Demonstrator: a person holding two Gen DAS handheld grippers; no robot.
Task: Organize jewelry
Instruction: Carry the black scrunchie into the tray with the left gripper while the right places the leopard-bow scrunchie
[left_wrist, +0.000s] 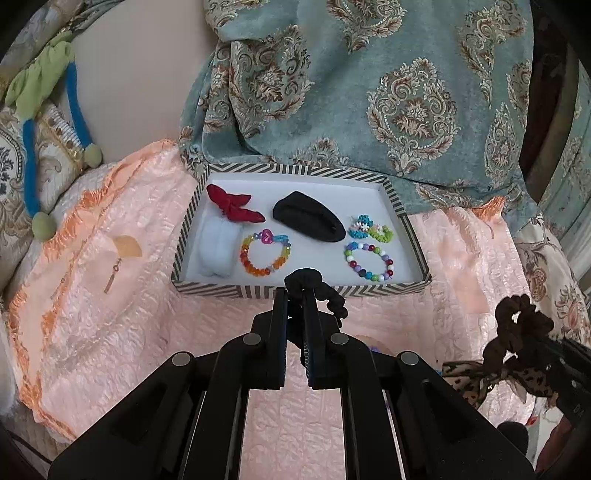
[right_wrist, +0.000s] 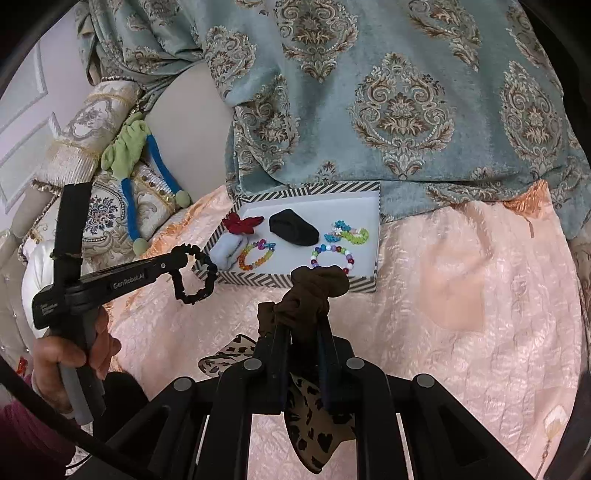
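Note:
My left gripper (left_wrist: 295, 295) is shut on a thin black scrunchie (left_wrist: 325, 291), held above the pink bedspread just short of the striped tray's near wall (left_wrist: 221, 290). In the right wrist view the black scrunchie (right_wrist: 194, 277) hangs as a loop from the left gripper (right_wrist: 173, 264). My right gripper (right_wrist: 304, 325) is shut on a brown scrunchie (right_wrist: 314, 288) with a leopard-print ribbon (right_wrist: 314, 417) dangling below. The tray (right_wrist: 369, 286) holds a red bow (left_wrist: 234, 205), a white puff (left_wrist: 218, 251), a black pouch (left_wrist: 308, 216), two bead bracelets (left_wrist: 264, 254) and small beaded rings (left_wrist: 369, 229).
A teal patterned curtain (left_wrist: 369, 92) hangs behind the tray. Ornate pillows with a green and blue tie (left_wrist: 40, 110) lie at the left. A person's hand (right_wrist: 74, 354) grips the left tool's handle. A gold earring (left_wrist: 112, 275) lies on the pink bedspread (left_wrist: 110, 258).

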